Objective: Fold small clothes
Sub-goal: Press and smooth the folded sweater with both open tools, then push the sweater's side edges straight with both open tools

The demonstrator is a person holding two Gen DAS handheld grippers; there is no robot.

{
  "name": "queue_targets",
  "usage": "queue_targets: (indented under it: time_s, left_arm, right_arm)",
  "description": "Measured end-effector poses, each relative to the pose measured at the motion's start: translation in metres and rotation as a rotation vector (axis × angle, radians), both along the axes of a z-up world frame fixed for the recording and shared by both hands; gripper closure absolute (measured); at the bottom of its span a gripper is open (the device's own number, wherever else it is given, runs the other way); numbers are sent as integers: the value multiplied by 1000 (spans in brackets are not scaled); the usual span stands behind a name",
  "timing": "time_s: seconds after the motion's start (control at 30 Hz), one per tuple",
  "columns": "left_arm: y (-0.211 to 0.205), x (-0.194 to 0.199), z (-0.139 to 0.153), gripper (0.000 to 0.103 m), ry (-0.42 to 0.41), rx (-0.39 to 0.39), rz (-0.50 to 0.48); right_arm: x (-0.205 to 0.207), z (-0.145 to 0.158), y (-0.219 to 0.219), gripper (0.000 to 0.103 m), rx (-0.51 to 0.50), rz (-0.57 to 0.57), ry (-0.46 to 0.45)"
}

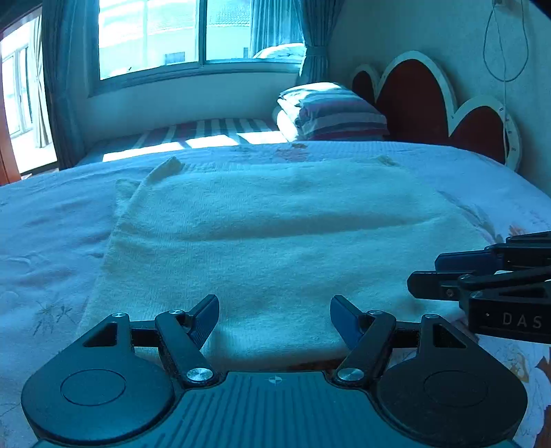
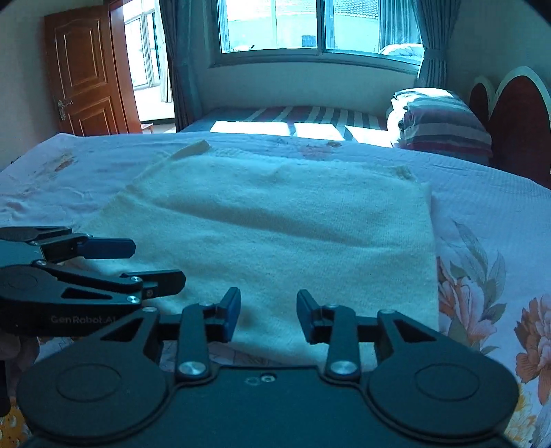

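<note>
A cream knitted garment (image 1: 275,224) lies flat on the bed, spread wide with its near edge straight. The left wrist view has my left gripper (image 1: 274,303) open just above that near edge, nothing pinched between its blue pads. My right gripper (image 1: 423,270) enters from the right, over the garment's near right corner. The right wrist view shows the same garment (image 2: 275,224), with my right gripper (image 2: 268,296) open over its near edge and no cloth held. My left gripper (image 2: 158,263) shows at the left, open, over the near left part.
A floral bedspread (image 2: 482,241) covers the bed around the garment. A folded striped quilt (image 1: 330,110) lies at the far side beside the red headboard (image 1: 413,96). Behind are a window (image 2: 310,24) with curtains and a wooden door (image 2: 86,69) at far left.
</note>
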State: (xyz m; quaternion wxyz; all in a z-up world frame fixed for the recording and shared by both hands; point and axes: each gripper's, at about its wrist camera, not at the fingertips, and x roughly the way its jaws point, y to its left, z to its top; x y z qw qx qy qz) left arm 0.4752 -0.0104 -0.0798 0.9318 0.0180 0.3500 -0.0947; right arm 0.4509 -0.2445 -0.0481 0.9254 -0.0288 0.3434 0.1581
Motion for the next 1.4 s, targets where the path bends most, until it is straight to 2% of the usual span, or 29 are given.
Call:
queue_targets:
  time_s: [0.03, 0.1, 0.17, 0.23, 0.27, 0.3, 0.33, 0.47, 0.57, 0.63, 0.73, 0.8, 0.87, 0.9, 0.97, 1.03, 1.07, 1.1, 1.17, 1.23, 1.33, 1.4]
  left_arm:
    - [2, 0, -6, 32, -12, -2, -6]
    - [-1, -2, -1, 32, -14, 30, -9]
    - [3, -7, 6, 32, -40, 26, 15]
    - [10, -3, -2, 32, 5, 50, 17]
    - [13, -3, -5, 29, -5, 39, 7]
    - [14, -1, -6, 27, -10, 42, -5]
    - [14, 0, -5, 27, -3, 46, -7]
    - [15, -1, 1, 27, 6, 49, 8]
    - [24, -5, 7, 27, -23, 36, 39]
    - [29, -1, 3, 27, -4, 45, 45]
    - [33, -1, -3, 27, -1, 53, 27]
    - [35, -1, 2, 27, -8, 56, 30]
    - [44, -3, 10, 27, -63, 39, 62]
    - [49, 0, 11, 27, -59, 39, 77]
    - [58, 11, 1, 27, 11, 55, 93]
    - [67, 14, -5, 27, 23, 35, 74]
    - [68, 16, -1, 27, 28, 43, 71]
    - [68, 17, 3, 27, 16, 51, 78]
    - [71, 20, 16, 27, -64, 21, 89]
    - [71, 38, 21, 27, -69, 11, 78]
    - [68, 76, 15, 27, -8, 21, 42]
    - [70, 98, -2, 27, 61, 7, 20]
  right_arm:
    - [3, -3, 1, 65, -1, -2, 7]
    - [11, -19, 8, 65, -42, 22, 79]
    - [8, -19, 12, 65, -85, 38, 56]
    - [-2, -7, 4, 64, -60, 22, 19]
    - [-6, -4, -1, 63, -47, 8, -6]
    - [-8, -7, -7, 63, -57, -20, 5]
    - [-2, -16, -10, 63, -78, -38, 63]
    - [-2, -13, -14, 64, -70, -27, 64]
    - [-5, -3, -18, 63, -66, -49, 19]
    - [-4, 1, -25, 63, -66, -67, 4]
    - [7, -15, -35, 63, -102, -98, 87]
    - [6, -18, -40, 63, -73, -95, 78]
    - [5, -13, -41, 63, -67, -98, 70]
    - [3, -9, -42, 63, -57, -100, 43]
    - [2, -5, -47, 63, -39, -112, 13]
    - [11, -16, -52, 64, -83, -141, 80]
    - [12, -20, -55, 63, -79, -136, 83]
    - [13, -18, -57, 63, -73, -134, 95]
    - [15, -9, -57, 63, -72, -136, 80]
    - [20, 1, -61, 64, -54, -133, 34]
    - [47, 3, -64, 64, -70, -143, 37]
    - [67, -2, -67, 64, -79, -135, 46]
